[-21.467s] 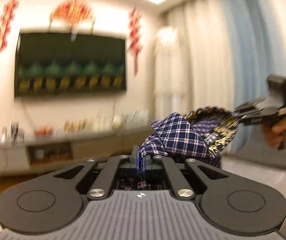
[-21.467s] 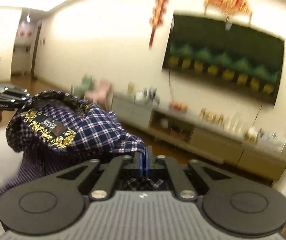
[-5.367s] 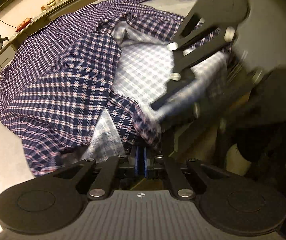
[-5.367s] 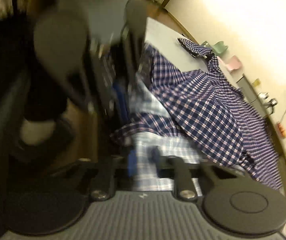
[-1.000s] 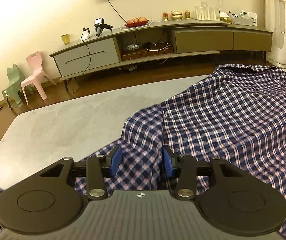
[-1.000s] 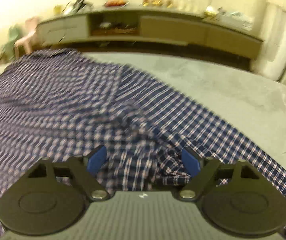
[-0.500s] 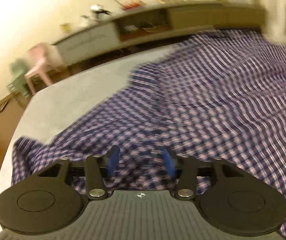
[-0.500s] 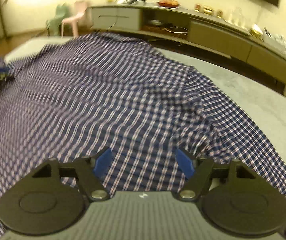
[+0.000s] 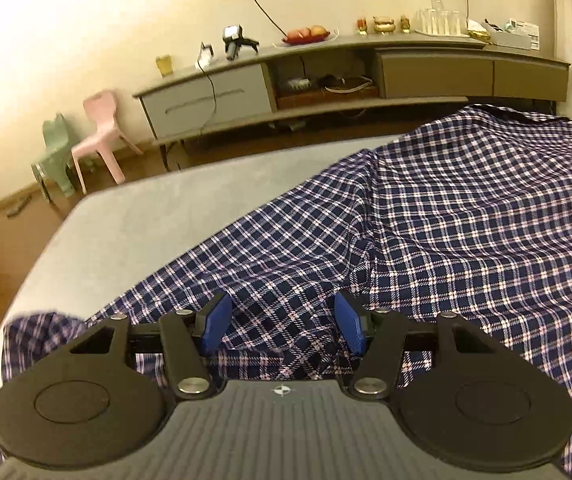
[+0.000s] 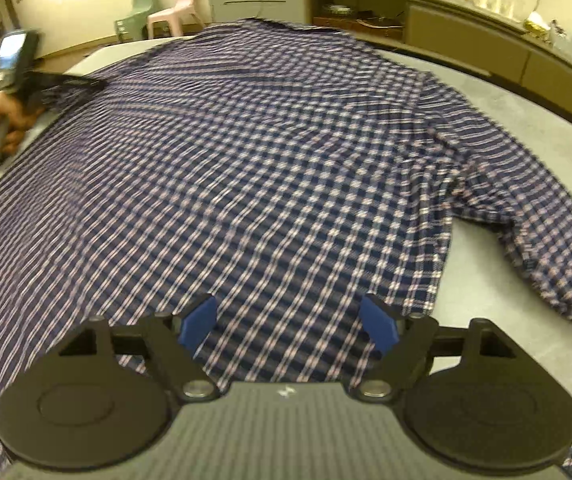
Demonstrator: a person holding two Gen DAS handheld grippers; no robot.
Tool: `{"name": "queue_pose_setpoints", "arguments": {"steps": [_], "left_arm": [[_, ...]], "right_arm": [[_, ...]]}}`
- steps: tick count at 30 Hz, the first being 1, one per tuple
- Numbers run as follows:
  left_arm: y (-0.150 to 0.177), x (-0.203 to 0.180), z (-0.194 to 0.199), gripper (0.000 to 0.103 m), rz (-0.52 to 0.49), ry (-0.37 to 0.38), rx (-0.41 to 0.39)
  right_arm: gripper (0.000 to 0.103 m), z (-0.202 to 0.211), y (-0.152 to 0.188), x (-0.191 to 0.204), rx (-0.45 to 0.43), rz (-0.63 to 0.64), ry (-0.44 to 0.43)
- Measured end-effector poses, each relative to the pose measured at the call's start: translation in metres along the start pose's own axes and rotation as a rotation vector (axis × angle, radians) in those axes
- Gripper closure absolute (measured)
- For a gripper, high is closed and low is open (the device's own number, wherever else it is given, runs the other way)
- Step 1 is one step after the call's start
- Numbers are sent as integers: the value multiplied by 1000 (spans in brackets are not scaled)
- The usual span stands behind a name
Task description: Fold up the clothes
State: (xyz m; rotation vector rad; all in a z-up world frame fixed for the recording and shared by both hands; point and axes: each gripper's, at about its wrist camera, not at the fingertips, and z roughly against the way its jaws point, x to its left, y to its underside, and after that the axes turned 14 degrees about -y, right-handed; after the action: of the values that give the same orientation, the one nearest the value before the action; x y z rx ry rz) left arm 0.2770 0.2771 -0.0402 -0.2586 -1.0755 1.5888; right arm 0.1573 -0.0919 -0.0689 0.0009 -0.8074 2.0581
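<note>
A navy plaid shirt (image 10: 270, 152) lies spread flat on the grey table (image 10: 525, 112), back side up. In the left wrist view the shirt (image 9: 465, 220) fills the right half, and its left sleeve (image 9: 246, 248) runs down toward me. My left gripper (image 9: 282, 322) is open and empty just above the sleeve near the armpit. My right gripper (image 10: 287, 322) is open and empty above the shirt's lower hem. The right sleeve (image 10: 525, 200) lies bent to the right. The left gripper also shows at the far left of the right wrist view (image 10: 62, 80).
The grey table (image 9: 146, 216) is bare to the left of the sleeve, with its left edge near. Beyond the table stand a long TV cabinet (image 9: 325, 80) and two small plastic chairs (image 9: 98, 136) on a wooden floor.
Both grippers have drawn back from the shirt's shoulders toward its lower part. Both stay open. The shirt lies still on the table.
</note>
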Motion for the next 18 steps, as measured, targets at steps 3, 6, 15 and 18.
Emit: {"name": "queue_pose_setpoints", "arguments": {"steps": [3, 6, 15, 18], "left_arm": [[0, 0, 5, 42, -2, -11, 28], [10, 6, 19, 42, -38, -20, 29], [18, 2, 102, 46, -98, -134, -69], [22, -35, 171, 46, -132, 53, -144]], "right_arm": [[29, -2, -4, -3, -25, 21, 37], [33, 7, -23, -37, -139, -77, 76], [32, -7, -61, -142, -210, -264, 286], [34, 1, -60, -140, -216, -265, 297]]}}
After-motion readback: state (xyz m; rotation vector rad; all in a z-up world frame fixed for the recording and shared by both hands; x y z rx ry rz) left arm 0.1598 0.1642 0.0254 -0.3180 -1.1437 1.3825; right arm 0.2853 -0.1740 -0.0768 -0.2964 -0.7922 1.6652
